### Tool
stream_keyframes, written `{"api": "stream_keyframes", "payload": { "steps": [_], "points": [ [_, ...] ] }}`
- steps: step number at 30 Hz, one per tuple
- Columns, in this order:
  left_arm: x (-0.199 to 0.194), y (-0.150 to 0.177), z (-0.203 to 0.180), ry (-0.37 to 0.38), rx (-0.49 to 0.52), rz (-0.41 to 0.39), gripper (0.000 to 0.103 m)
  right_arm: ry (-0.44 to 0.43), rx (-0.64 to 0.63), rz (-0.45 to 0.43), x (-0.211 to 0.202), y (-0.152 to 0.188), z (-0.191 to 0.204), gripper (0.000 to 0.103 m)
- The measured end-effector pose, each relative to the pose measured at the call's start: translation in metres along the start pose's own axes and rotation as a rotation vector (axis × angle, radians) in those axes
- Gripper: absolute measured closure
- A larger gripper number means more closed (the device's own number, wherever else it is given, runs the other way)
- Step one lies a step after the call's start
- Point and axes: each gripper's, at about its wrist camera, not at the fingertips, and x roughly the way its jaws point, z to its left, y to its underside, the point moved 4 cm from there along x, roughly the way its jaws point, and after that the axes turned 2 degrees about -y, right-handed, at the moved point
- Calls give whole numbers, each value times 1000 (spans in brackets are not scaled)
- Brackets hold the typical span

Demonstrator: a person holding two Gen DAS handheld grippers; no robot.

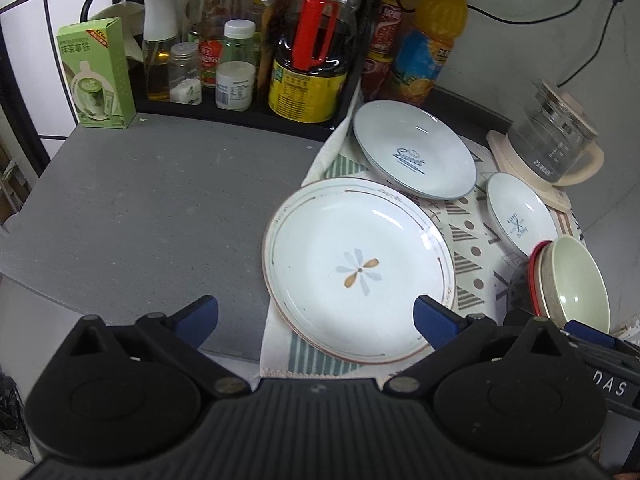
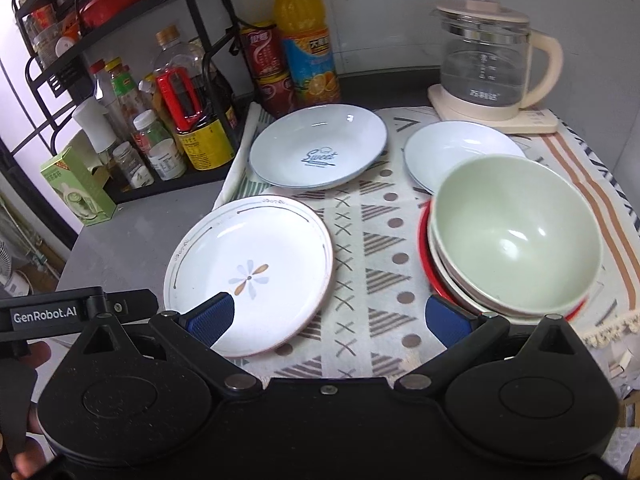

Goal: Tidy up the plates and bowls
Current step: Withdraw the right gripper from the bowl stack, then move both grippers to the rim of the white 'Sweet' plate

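Note:
A flower-patterned white plate [image 1: 358,266] [image 2: 250,274] lies on the patterned cloth [image 2: 372,248], atop another plate whose rim shows beneath. Behind it sits a pale blue "Sweet" plate [image 1: 414,150] [image 2: 318,146]. A smaller white dish [image 1: 520,212] [image 2: 452,148] lies to the right. A green bowl [image 1: 576,280] [image 2: 516,240] is nested in other bowls over a red one. My left gripper [image 1: 316,320] hovers open over the flower plate's near rim. My right gripper [image 2: 328,318] is open between the flower plate and the bowl stack, holding nothing.
A black rack [image 1: 240,114] with several sauce and oil bottles stands at the back left, a green carton [image 1: 98,74] beside it. An orange juice bottle [image 2: 306,36], red cans [image 2: 266,64] and a glass kettle [image 2: 488,56] line the back wall. Bare grey counter [image 1: 152,208] lies left.

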Motion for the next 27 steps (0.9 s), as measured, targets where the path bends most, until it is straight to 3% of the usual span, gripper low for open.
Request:
{"api": "stream_keyframes", "payload": {
  "steps": [11, 20, 24, 27],
  "points": [
    [30, -35, 6, -15, -49, 14, 1, 6, -49, -39, 31, -31, 9, 2],
    [67, -79, -8, 35, -47, -9, 4, 24, 5, -37, 76, -65, 2, 17],
    [86, -97, -18, 71, -50, -13, 13, 22, 50, -19, 95, -75, -7, 25],
    [101, -108, -26, 97, -55, -3, 27, 28, 79, -7, 108, -82, -14, 32]
  ]
}}
